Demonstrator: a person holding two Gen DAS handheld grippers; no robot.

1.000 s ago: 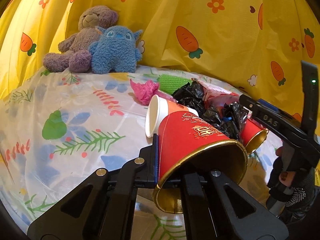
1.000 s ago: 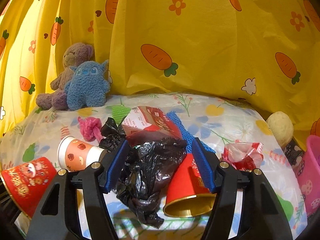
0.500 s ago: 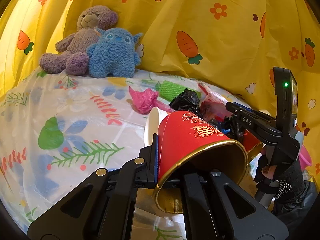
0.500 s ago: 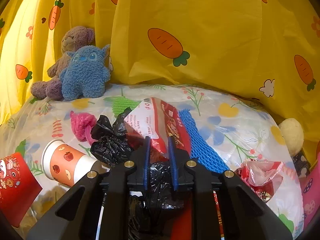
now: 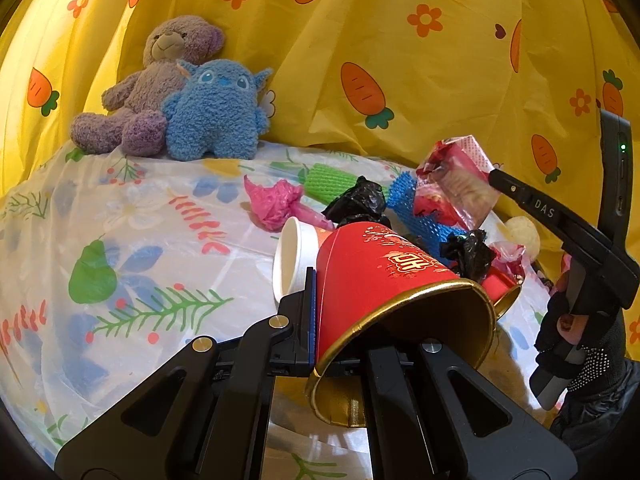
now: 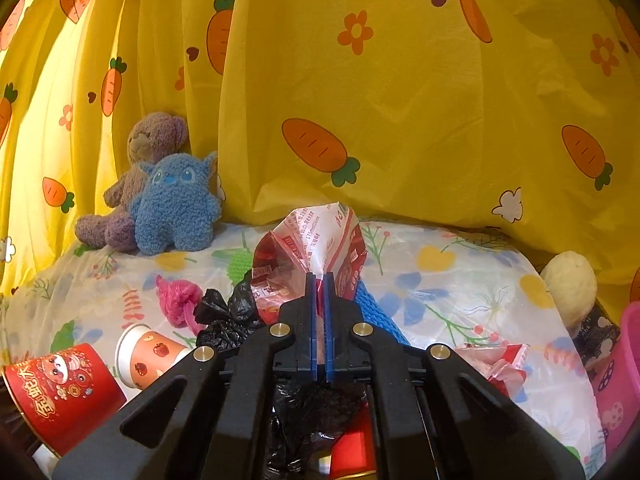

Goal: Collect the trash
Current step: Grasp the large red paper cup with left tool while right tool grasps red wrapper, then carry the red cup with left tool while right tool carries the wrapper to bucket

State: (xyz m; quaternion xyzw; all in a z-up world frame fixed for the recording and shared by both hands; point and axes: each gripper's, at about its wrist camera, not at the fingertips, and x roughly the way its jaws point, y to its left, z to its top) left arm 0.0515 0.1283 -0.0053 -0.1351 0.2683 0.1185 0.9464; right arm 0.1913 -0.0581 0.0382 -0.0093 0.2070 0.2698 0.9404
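Snack wrapper (image 6: pixel 316 240) pinched in right gripper (image 6: pixel 319 280); red cup (image 5: pixel 384 280) in left gripper (image 5: pixel 340 344).

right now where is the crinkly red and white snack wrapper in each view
Left wrist view: crinkly red and white snack wrapper at right of centre, pinched by the right gripper.
Right wrist view: centre, rising from the shut jaws.
Shared landmark: the blue plush toy against the curtain.

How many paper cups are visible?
3: a large red cup in the left gripper, a white apple-print cup lying behind it, another red cup partly hidden beyond.
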